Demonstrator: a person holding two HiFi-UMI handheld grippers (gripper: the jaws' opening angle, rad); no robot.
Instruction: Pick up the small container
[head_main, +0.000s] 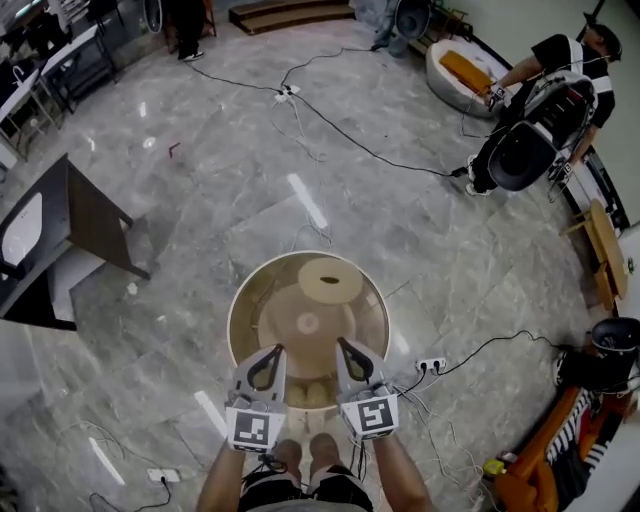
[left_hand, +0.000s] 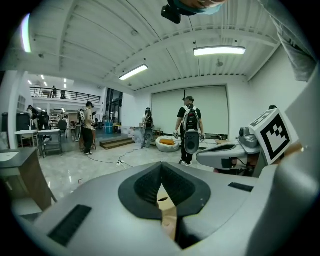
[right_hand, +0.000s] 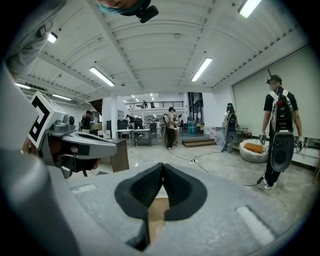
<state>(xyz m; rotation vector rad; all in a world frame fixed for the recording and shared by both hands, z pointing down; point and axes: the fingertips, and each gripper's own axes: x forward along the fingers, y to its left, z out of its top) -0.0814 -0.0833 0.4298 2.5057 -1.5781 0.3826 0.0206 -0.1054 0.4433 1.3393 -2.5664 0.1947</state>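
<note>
A round beige table (head_main: 250, 300) stands right below me. On it lie a pale round lidded container (head_main: 330, 281) toward the far side and a smaller round piece (head_main: 308, 323) near the middle. Some pale rounded items (head_main: 310, 393) sit at the near rim, between my hands. My left gripper (head_main: 272, 352) hangs over the near left part of the table, shut with nothing in it. Its tips meet in the left gripper view (left_hand: 161, 166). My right gripper (head_main: 345, 345) is over the near right part, also shut and empty, with its pads closed in the right gripper view (right_hand: 162, 166).
A dark table (head_main: 60, 230) stands at the left. A person with a backpack rig (head_main: 540, 110) bends by a white tub (head_main: 462, 75) at the far right. Cables and a power strip (head_main: 430, 365) lie on the marble floor. Orange gear (head_main: 540, 460) sits at the lower right.
</note>
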